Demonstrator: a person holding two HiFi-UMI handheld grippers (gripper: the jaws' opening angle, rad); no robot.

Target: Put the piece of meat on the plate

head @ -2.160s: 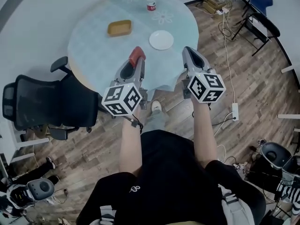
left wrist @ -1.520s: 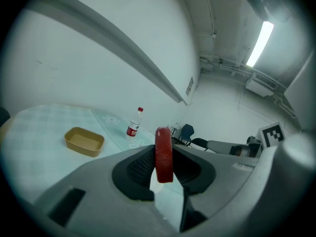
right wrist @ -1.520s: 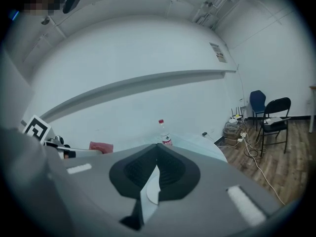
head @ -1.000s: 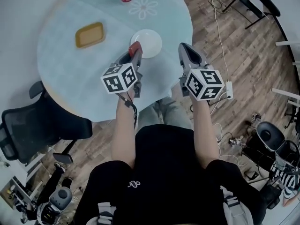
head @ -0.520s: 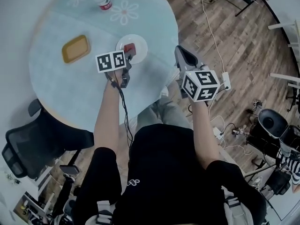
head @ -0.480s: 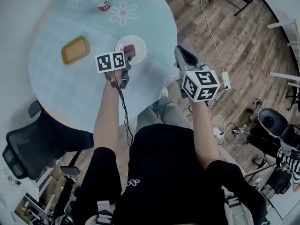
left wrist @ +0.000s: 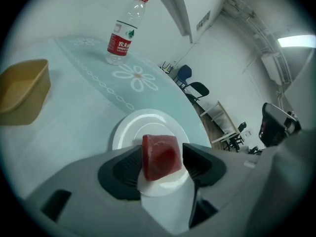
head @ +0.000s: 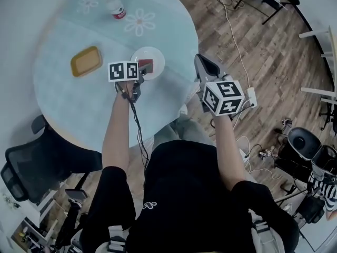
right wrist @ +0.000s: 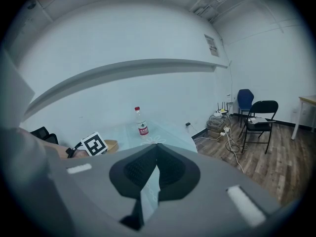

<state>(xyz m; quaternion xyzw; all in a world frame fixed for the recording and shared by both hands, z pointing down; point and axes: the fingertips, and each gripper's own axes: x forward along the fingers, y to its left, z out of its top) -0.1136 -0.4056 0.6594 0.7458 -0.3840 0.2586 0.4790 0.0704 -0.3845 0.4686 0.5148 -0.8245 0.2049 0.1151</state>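
The red piece of meat [left wrist: 160, 156] lies on the small white plate [left wrist: 129, 128] on the round glass table [head: 68, 104]. My left gripper [left wrist: 160, 166] points down at the plate with its jaws opening. The meat is between them, and a gap shows at the right pad. In the head view the meat [head: 145, 66] lies on the plate [head: 154, 56] just ahead of the left gripper [head: 141, 70]. My right gripper [head: 202, 61] hovers past the table's right edge, shut and empty, its pads meeting at the tips [right wrist: 157, 149].
A yellow tub [head: 86, 61] stands left of the plate, also seen in the left gripper view [left wrist: 22, 95]. A water bottle [head: 114, 7] stands at the table's far side [left wrist: 123, 33]. A black office chair [head: 31, 162] is at the near left. Cables lie on the wooden floor to the right.
My left gripper came forward and down over the plate with the meat, and its jaws have spread. The meat now rests on the plate. The right gripper shifted only slightly.
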